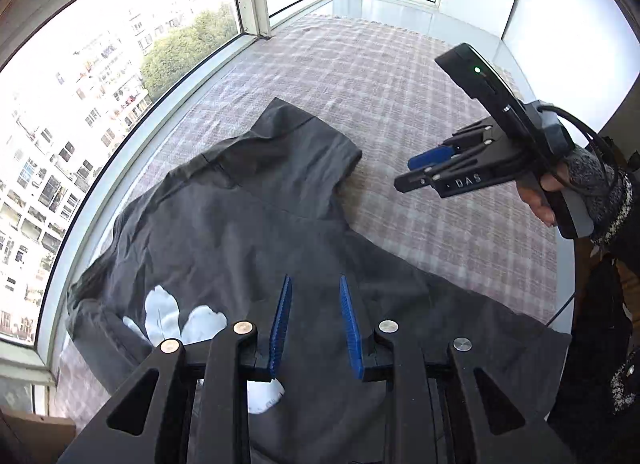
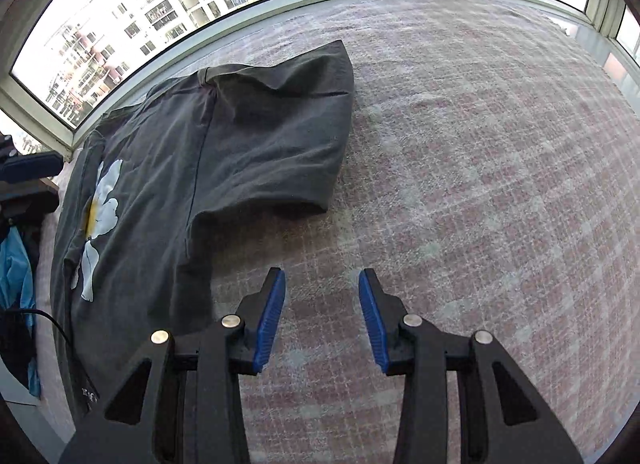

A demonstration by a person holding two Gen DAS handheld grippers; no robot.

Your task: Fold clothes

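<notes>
The T-shirt is showing dark charcoal grey all over, its front carrying a white flower print with a small yellow centre. The cover under it is showing a faded check of dusty pink and pale grey squares. The left hand-held gripper is wearing black arms, bright blue ribbed pads and silver rivets. The right hand-held gripper is matching it: black frame, blue pads. In the left wrist view its black body is glowing with a small green light, and pale letters are marking its side. The sleeve is showing speckled grey knit. The window frames are looking off-white.
</notes>
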